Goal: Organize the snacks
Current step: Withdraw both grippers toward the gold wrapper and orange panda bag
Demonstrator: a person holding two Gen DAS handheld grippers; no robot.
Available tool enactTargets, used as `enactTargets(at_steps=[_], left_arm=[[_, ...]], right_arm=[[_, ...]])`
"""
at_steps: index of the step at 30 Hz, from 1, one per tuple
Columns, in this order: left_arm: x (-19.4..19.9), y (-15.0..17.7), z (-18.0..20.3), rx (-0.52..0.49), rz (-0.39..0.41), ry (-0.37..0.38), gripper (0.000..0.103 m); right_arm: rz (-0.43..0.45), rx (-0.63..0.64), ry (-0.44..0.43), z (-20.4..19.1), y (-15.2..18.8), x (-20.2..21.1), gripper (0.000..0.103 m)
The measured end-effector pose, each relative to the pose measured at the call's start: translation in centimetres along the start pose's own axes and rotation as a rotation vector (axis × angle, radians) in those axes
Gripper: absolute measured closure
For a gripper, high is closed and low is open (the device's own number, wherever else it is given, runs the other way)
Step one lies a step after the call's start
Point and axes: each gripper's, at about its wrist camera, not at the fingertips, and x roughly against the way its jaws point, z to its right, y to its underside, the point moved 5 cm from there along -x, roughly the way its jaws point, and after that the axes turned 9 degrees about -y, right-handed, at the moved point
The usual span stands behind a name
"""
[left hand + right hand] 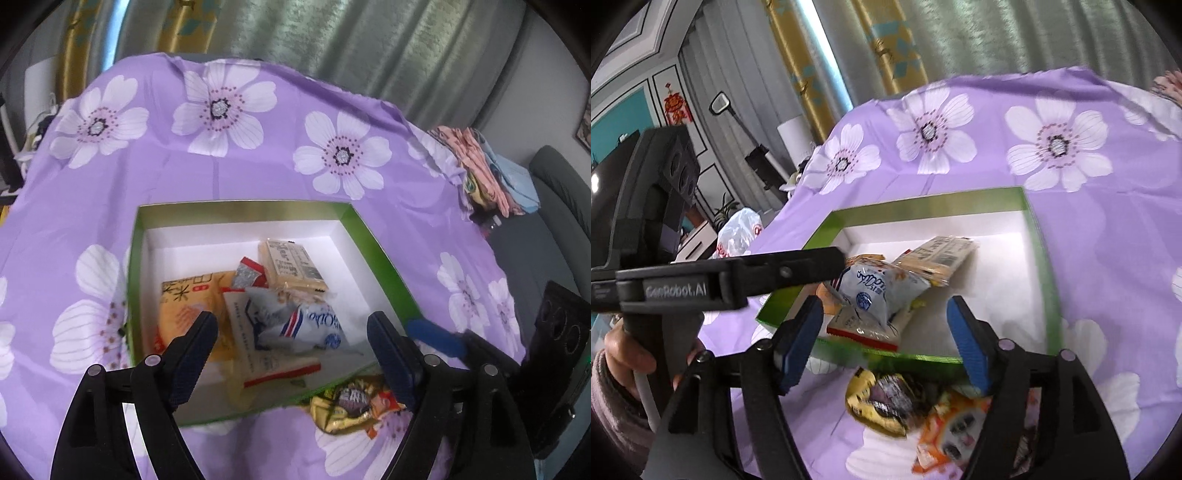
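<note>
box: green-walled, white-floored open cardboard box [373,240] sits on the purple flowered cloth [229,173]; snacks piled toward its near-left part, far-right floor bare
in box: white-and-blue crinkly plastic pouch [310,325] on top of a flat white packet with a red edge [273,362]; orange flat packet [188,306] at left; beige wafer pack with printed label [295,266] behind; small red-and-silver wrapper [249,273] between them
still out: yellow-and-dark foil snack bag [882,398] and orange printed snack packet [953,424] lie on the cloth just outside the box's near wall, touching each other
my left gripper [291,343]: jaws spread, nothing between the pads, hanging over the near part of the box
my right gripper [886,332]: jaws spread, empty, over the near wall with the two loose packets just below
handling, my guess: all light, soft, air-puffed film bags; slick and crinkly, will slide or deform under the pads; contents likely brittle, so gentle squeeze
where to grab, my guess: yellow foil bag across its crimped end seam or narrow middle, not the puffed belly; orange packet by one flat edge, since it lies flat on soft cloth and could snag fabric
risk: pinching the cloth along with a packet
</note>
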Motion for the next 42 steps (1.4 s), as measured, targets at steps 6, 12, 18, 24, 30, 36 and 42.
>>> enactTargets(at_steps=[6,12,18,24,30,36,42], left_arm=[[2.5,1.4,-0.9,0.044,0.017,-0.001,0.020],[4.1,3.2,-1.1,0.063,0.008,0.013,0.020],[4.7,5.8,-0.7,0.070,-0.024,0.022,0.020],[4.2,8.2,0.4,0.021,-0.073,-0.007,0.020],[3.6,10.5,1.4,-0.004,-0.114,0.030,0.020],[3.0,11.6,1.6,0.014,-0.142,0.064,0.020],[3.3,11.8,3.8,-0.064,-0.116,0.118,0.020]], right_arm=[[0.043,-0.030,0.022,0.6,1.4,4.0,0.031],[0.052,-0.074,0.053,1.4,3.4,6.7,0.030],[0.048,-0.115,0.086,2.1,5.7,8.7,0.029],[-0.001,-0.121,0.074,1.8,7.6,8.5,0.029],[-0.048,-0.106,0.046,1.0,9.0,7.4,0.029],[-0.065,-0.100,0.030,1.0,9.6,6.9,0.029],[-0.065,-0.129,0.024,2.1,10.1,6.4,0.029]])
